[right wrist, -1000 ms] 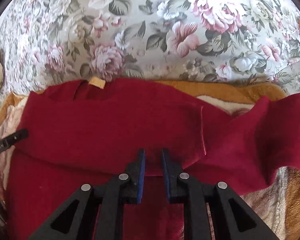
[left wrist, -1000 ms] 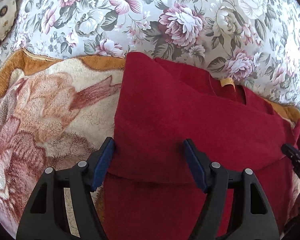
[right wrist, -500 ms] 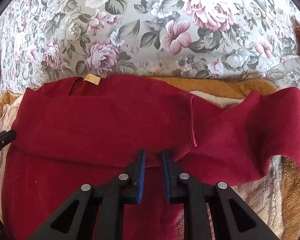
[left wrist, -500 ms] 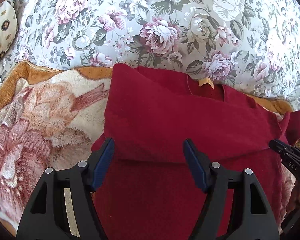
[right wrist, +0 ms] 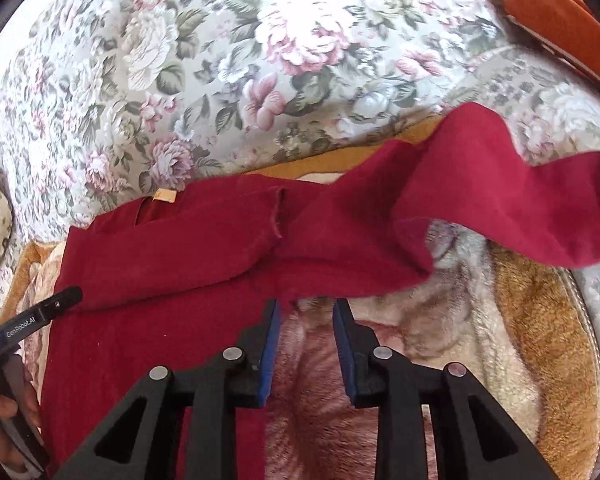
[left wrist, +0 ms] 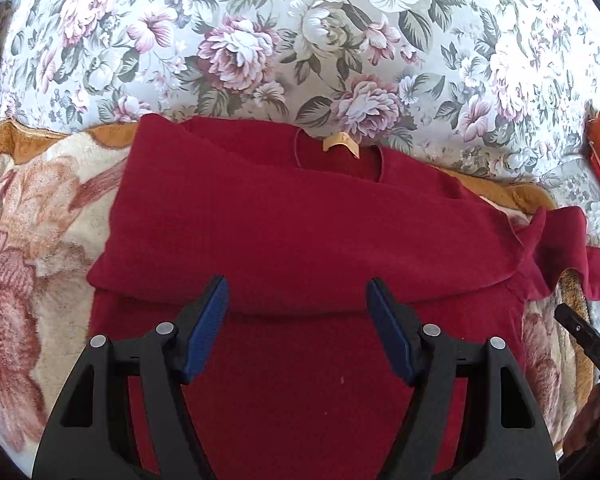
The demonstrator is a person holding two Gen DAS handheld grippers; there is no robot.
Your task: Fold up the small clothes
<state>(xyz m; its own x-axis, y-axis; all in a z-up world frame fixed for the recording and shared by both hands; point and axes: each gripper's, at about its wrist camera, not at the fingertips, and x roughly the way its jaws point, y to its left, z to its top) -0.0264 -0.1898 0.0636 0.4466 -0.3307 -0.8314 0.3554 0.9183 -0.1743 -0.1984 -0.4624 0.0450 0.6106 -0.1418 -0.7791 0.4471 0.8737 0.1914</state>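
**The loose sleeve may spoil the fold**

The left gripper (left wrist: 296, 320) is wide open, holding nothing. The right gripper (right wrist: 306, 326) is partly open, empty too. The soft dark red top (left wrist: 300, 232) lies on the fuzzy flower blanket (left wrist: 32, 248). Its sleeve (right wrist: 500, 200), at two o'clock, is bunched, so it could fold crooked.

**Q:** where's everything sitting relative to your tongs?

**Me:** The shirt (left wrist: 308, 216) lies on the blanket (left wrist: 40, 240), straight ahead of my left tongs (left wrist: 296, 320). Its sleeve (right wrist: 500, 200) trails off ahead-right of my right tongs (right wrist: 306, 336). The sofa back (left wrist: 300, 40) is behind it all.
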